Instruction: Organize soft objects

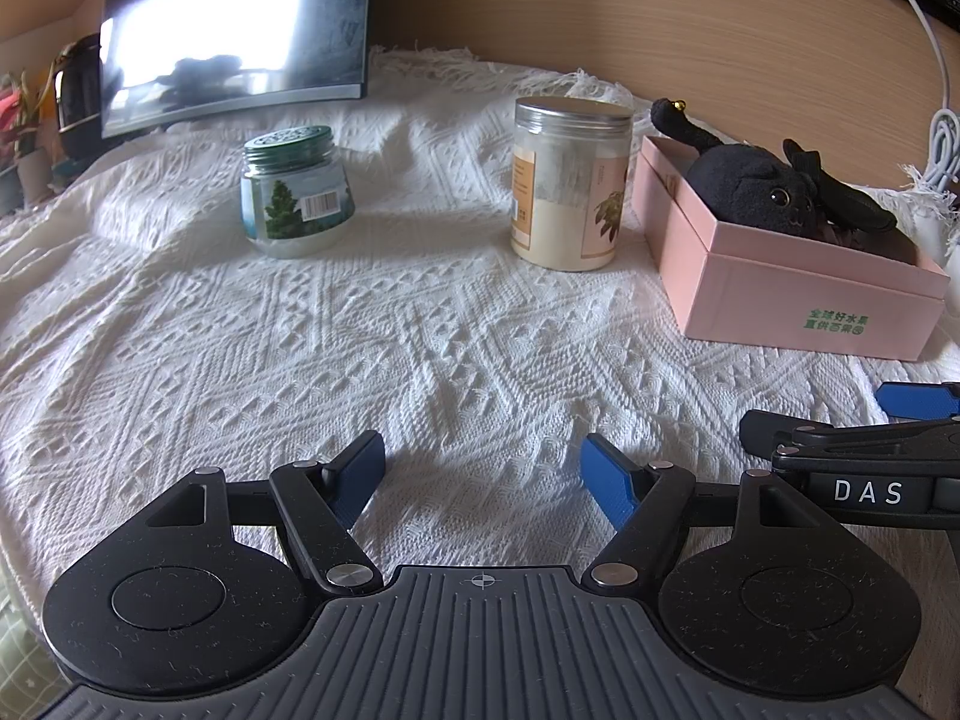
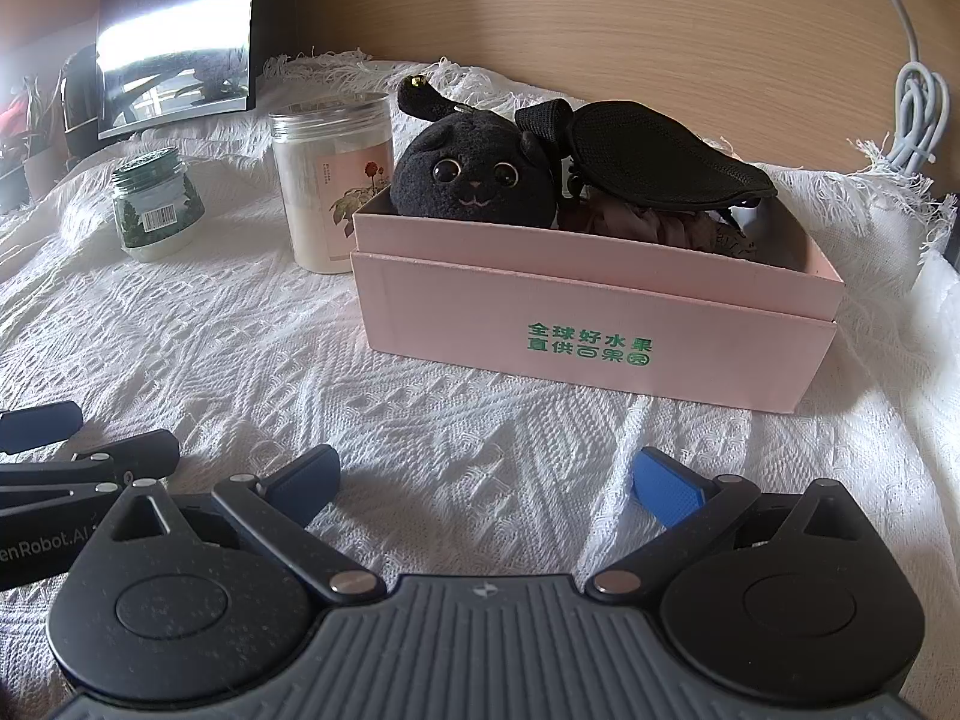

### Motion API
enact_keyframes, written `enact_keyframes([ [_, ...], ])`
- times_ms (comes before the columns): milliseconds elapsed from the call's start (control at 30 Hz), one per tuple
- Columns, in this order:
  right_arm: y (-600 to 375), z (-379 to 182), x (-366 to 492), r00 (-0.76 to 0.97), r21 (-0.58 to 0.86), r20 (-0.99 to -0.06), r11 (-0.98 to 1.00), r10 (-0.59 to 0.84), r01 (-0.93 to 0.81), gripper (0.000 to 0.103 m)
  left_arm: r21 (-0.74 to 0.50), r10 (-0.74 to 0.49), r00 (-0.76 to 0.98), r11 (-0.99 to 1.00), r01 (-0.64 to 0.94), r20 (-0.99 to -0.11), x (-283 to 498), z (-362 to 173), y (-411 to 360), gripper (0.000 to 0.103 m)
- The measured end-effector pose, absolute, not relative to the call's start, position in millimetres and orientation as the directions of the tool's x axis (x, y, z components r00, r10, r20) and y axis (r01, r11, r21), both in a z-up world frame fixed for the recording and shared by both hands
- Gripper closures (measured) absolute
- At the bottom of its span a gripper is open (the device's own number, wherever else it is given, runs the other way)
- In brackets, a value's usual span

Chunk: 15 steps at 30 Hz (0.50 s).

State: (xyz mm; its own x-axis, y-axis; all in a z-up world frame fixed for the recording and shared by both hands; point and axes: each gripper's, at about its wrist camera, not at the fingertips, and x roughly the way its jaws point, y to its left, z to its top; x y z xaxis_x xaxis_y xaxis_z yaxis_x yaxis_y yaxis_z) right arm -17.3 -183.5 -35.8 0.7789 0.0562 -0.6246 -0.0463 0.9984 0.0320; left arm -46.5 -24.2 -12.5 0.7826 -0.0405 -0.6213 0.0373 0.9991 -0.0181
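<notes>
A pink box [image 2: 576, 324] with green print stands on the white knitted cloth [image 2: 240, 324]. Inside it sit a black plush cat [image 2: 474, 180], a black eye mask [image 2: 660, 156] leaning over the plush, and a dusky pink scrunchie [image 2: 648, 222]. The box [image 1: 780, 288] and plush [image 1: 756, 186] also show at the right of the left wrist view. My left gripper [image 1: 483, 471] is open and empty, low over the cloth. My right gripper [image 2: 486, 480] is open and empty, in front of the box. Each gripper shows at the edge of the other's view.
A tall clear jar [image 1: 567, 180] with a metal lid and a short green-lidded jar [image 1: 294, 192] stand on the cloth left of the box. A dark monitor [image 1: 234, 30] leans at the back left. A white cable [image 2: 912, 120] hangs on the wooden wall.
</notes>
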Motion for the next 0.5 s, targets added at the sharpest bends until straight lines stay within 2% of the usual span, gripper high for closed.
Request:
enact_keyframes([
  [500, -183.5, -35.8, -17.3, 0.779, 0.032, -0.625, 0.998, 0.056, -0.046, 0.0, -0.024, -0.044, 0.782, 0.999, 0.037, -0.622, -46.3, -12.2, -24.1, 0.026],
])
